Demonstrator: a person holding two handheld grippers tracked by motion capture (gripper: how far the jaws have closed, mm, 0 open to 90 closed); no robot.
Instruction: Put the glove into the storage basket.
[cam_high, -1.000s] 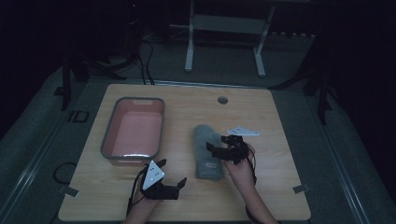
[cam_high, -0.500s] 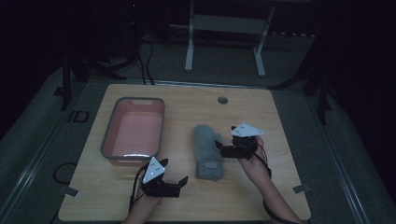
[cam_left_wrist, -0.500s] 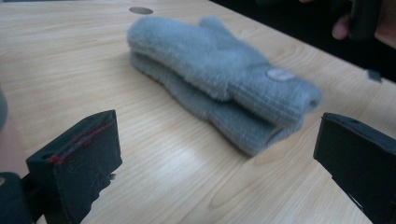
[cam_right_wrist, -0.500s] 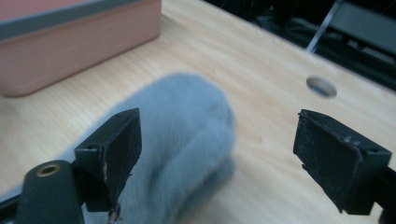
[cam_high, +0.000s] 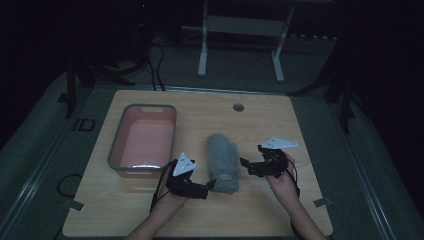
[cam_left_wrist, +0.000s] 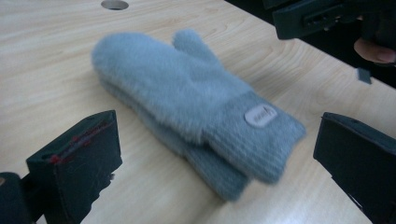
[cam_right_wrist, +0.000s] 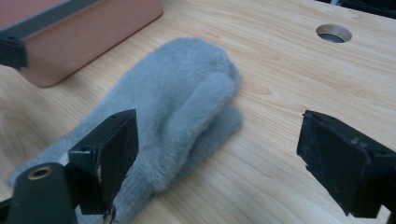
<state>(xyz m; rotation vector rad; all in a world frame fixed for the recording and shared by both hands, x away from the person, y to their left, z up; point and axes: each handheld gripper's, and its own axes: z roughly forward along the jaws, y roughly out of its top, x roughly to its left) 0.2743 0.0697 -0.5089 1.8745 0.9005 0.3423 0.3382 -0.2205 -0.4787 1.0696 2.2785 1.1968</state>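
Since a moment ago, the right claw has let go and opened wide. Left claw is open too. Grey mittens lie mid-worktop, not yet in the pink bin.

Mittens: pale blue-grey, fluffy pile on the body, ribbed knit at the cuff, with a small off-white oval patch on the cuff.
Bin: salmon pink inside and out, dark grey rim.
Desk: light wood, fine grain lines, one round grey-rimmed hole.
Left tongs: black, red flecks on one jaw; white three-cornered plate in the high view.
Right tongs: black, brass-coloured ring at the base; white plate likewise.
Floor: dark grey.
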